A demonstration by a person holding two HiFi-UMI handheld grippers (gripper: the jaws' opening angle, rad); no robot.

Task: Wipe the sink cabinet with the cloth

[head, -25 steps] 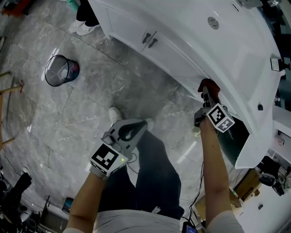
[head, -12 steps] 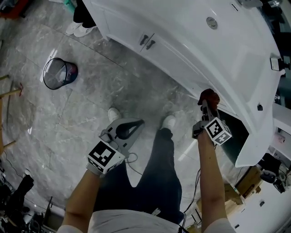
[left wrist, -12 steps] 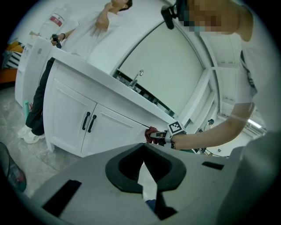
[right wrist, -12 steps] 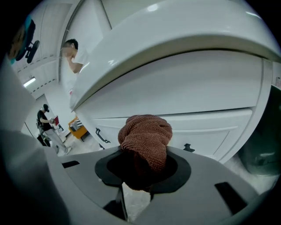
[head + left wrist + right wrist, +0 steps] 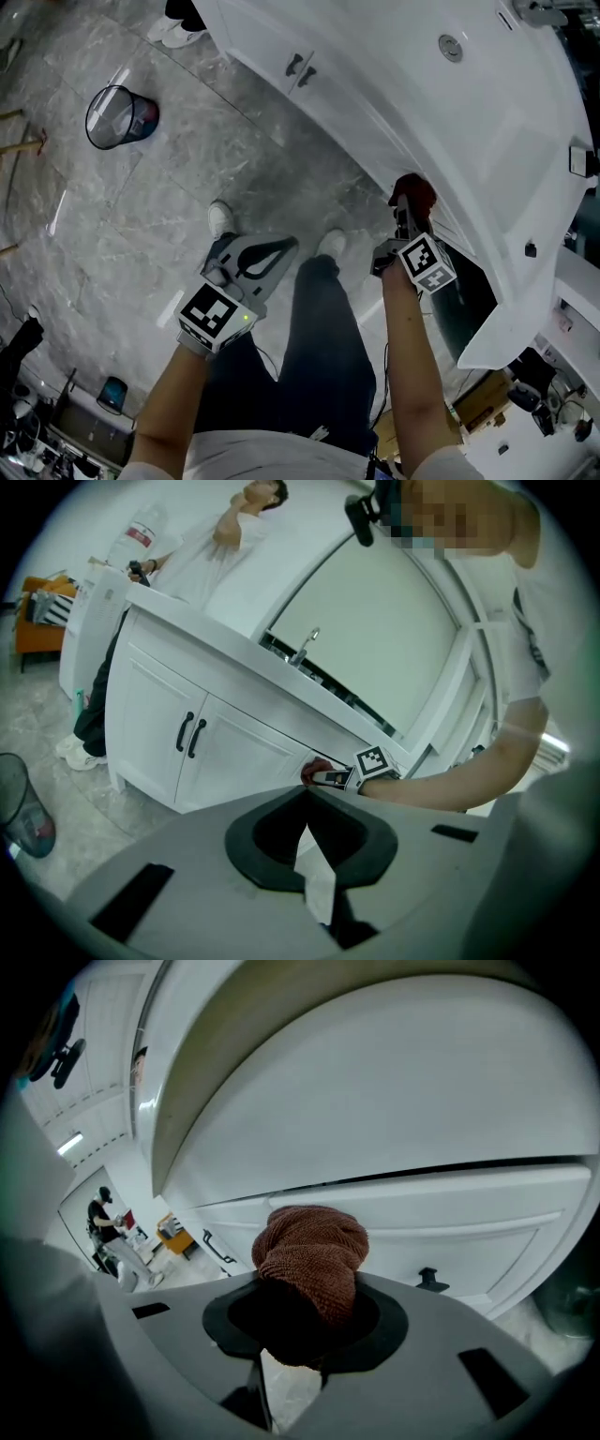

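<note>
The white sink cabinet (image 5: 361, 108) runs across the top of the head view, its black door handles (image 5: 300, 66) at the upper left. My right gripper (image 5: 405, 206) is shut on a rust-brown cloth (image 5: 412, 190), and the bunched cloth presses against the cabinet front just under the countertop's edge. The right gripper view shows that cloth (image 5: 312, 1251) bulging out of the jaws against the white panel (image 5: 403, 1147). My left gripper (image 5: 284, 247) hangs over the floor, away from the cabinet, shut with nothing in it. Its own view shows the cabinet (image 5: 234, 752) and the cloth (image 5: 315, 771) farther off.
A wire waste bin (image 5: 120, 117) stands on the grey marble floor at the upper left. The person's shoes (image 5: 221, 220) are near the cabinet's base. A small black knob (image 5: 427, 1279) sits on a cabinet door. Another person (image 5: 225, 536) stands beyond the cabinet's far end.
My right gripper has shifted slightly left along the cabinet front with the cloth in it. The person has stepped closer; the left gripper has stayed shut over the floor.
</note>
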